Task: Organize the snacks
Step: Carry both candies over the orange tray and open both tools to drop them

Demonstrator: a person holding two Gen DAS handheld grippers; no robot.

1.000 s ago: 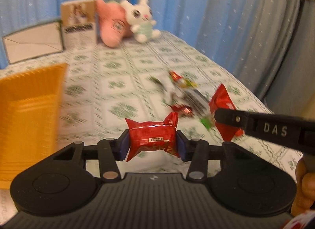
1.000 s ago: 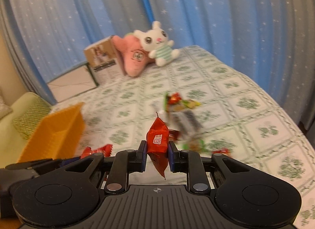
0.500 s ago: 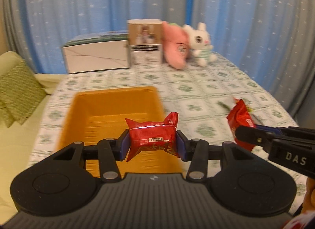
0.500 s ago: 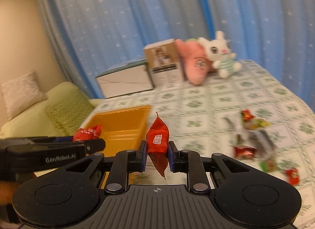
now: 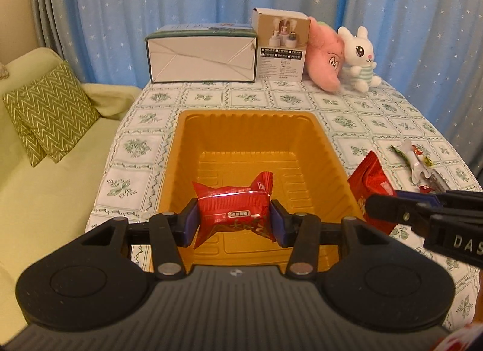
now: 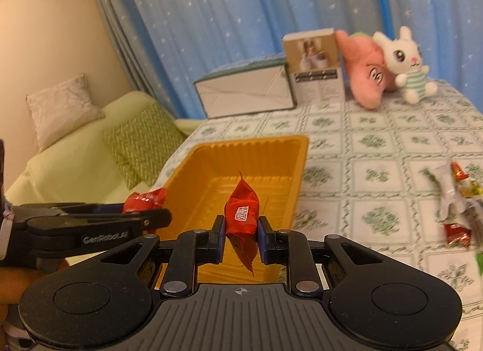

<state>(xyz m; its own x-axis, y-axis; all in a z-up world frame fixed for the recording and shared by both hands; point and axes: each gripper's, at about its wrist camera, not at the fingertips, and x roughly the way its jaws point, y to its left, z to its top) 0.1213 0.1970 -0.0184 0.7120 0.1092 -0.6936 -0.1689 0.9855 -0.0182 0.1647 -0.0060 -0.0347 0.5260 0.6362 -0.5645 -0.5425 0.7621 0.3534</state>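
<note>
My left gripper is shut on a red wrapped snack, held flat above the near end of the empty orange tray. In the right wrist view my right gripper is shut on a second red snack packet, held edge-on over the tray's near right corner. Each gripper shows in the other's view: the right one beside the tray's right wall with its red packet, the left one at the left with its packet.
Several loose snacks lie on the patterned tablecloth to the right of the tray. At the table's far edge stand a white box, a brown carton, a pink plush and a rabbit plush. A green sofa is on the left.
Both grippers have swung left, away from the loose snack pile, and now hang over the orange tray. Each still grips its red packet.
</note>
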